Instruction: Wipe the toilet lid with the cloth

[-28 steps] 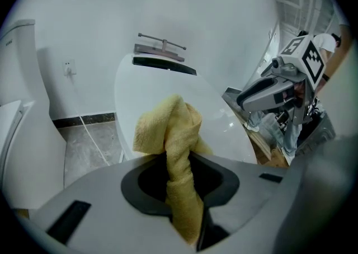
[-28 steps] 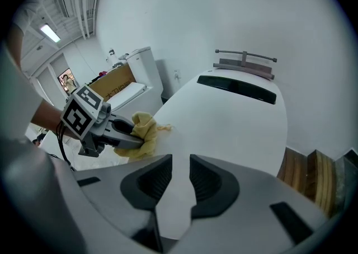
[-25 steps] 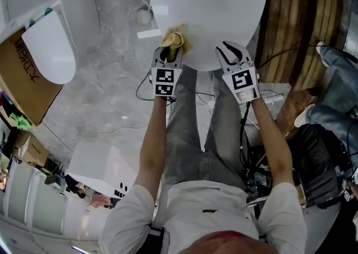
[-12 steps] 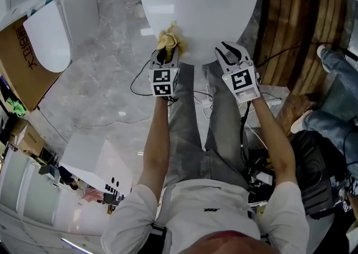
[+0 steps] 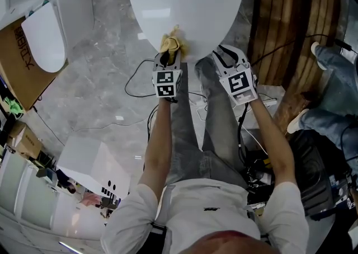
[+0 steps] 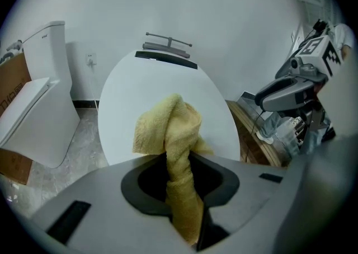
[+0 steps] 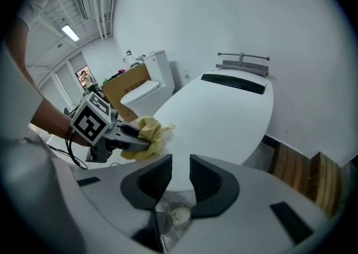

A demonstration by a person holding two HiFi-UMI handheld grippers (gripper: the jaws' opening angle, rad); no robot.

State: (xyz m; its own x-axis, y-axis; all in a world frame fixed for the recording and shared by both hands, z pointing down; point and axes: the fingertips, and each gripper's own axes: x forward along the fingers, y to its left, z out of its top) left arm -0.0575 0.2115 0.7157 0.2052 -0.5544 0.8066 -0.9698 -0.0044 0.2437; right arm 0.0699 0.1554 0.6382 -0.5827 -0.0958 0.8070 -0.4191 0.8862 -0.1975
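Note:
The white toilet lid [image 5: 184, 1] is closed and fills the top middle of the head view. A yellow cloth [image 5: 172, 42] rests on its near edge, and my left gripper [image 5: 169, 54] is shut on the cloth's lower end. In the left gripper view the cloth [image 6: 170, 130] rises bunched from between the jaws over the lid [image 6: 140, 90]. My right gripper [image 5: 224, 56] hovers at the lid's near right edge, a little open and holding nothing. The right gripper view shows a narrow bare gap at the right gripper [image 7: 180, 177], with the cloth [image 7: 146, 132] to its left on the lid [image 7: 218, 107].
A second toilet [image 5: 42, 34] stands at the left beside a cardboard box [image 5: 17, 74]. Black cables [image 5: 140, 79] lie on the marble floor, and a white box [image 5: 95, 163] sits lower left. Wooden flooring [image 5: 279, 23] and another person's legs [image 5: 330, 79] are at the right.
The left gripper and cloth have slid to the right along the lid's near edge. The right gripper has kept its place beside it, and the head view has shifted.

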